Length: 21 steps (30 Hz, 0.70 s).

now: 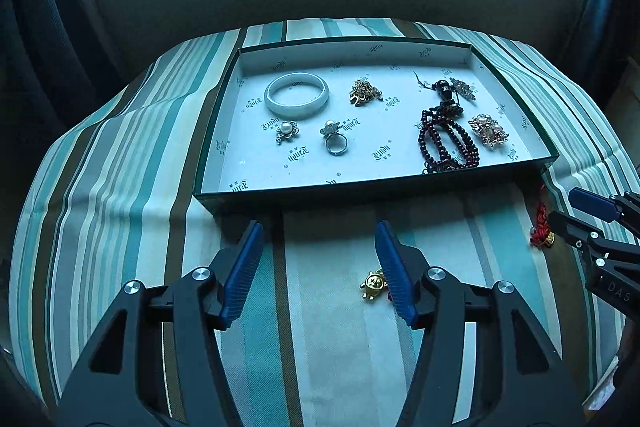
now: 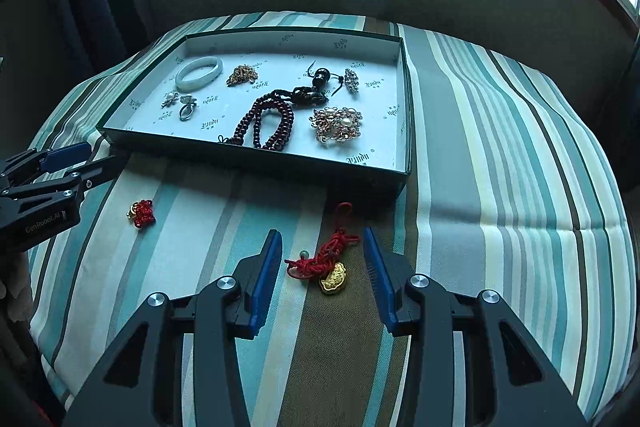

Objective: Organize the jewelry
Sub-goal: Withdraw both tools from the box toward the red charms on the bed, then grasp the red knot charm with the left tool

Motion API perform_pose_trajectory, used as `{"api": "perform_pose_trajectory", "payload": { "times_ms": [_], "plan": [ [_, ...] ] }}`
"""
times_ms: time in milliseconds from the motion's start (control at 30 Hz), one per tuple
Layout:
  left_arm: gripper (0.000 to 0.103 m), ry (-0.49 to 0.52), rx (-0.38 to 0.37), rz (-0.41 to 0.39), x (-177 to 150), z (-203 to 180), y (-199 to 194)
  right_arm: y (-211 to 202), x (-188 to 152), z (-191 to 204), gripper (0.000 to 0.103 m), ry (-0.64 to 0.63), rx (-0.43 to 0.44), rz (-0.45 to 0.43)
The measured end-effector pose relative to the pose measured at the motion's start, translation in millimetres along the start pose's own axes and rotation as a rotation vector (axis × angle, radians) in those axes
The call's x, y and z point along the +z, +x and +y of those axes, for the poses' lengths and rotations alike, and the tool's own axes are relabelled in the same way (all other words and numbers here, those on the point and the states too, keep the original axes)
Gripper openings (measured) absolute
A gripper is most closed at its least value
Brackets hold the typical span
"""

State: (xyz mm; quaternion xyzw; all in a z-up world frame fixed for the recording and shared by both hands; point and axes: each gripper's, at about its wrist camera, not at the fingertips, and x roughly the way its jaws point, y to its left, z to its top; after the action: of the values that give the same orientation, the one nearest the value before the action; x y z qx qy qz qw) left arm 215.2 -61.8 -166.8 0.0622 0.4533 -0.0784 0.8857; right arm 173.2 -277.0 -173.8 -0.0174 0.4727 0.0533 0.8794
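Striped cloth over what's probably a table, tray [image 1: 516, 169] mostly filled. Both grippers, left gripper [image 1: 320, 267] and right gripper [image 2: 320, 269], have empty, parted jaws framing gold charms [image 1: 374, 285] [image 2: 333, 281]; next, close and lift.

The left gripper [image 1: 320, 233], a black two-finger tool with ribbed blue pads [image 1: 244, 269], is angled steeply downward, its jaws parted with nothing pressed between them. The right gripper [image 2: 322, 241], of the same black build with blue pads [image 2: 264, 277], is likewise tilted downward, its jaws held apart and clamped on nothing. Each is seen from the side at the edge of the other's view, fingertips directed inward. No hand or sleeve can be made out.
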Motion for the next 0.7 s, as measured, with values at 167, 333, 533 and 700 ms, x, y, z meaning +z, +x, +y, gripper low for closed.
{"api": "perform_pose_trajectory", "payload": {
  "times_ms": [167,333,533,700],
  "plan": [
    [0.058,-0.002,-0.004,0.037,-18,-2,1,-1,-5,0,0.043,-0.002,0.007,0.01],
    [0.058,0.017,-0.02,0.05,-22,-12,2,-3,-7,-3,0.043,0.004,0.012,0.006],
    [0.058,0.048,-0.03,0.048,-19,-27,4,-3,-9,-7,0.043,0.006,0.01,0.013],
    [0.058,0.064,-0.028,0.071,-21,-34,16,0,-13,-14,0.043,0.015,0.006,0.025]
  ]
}}
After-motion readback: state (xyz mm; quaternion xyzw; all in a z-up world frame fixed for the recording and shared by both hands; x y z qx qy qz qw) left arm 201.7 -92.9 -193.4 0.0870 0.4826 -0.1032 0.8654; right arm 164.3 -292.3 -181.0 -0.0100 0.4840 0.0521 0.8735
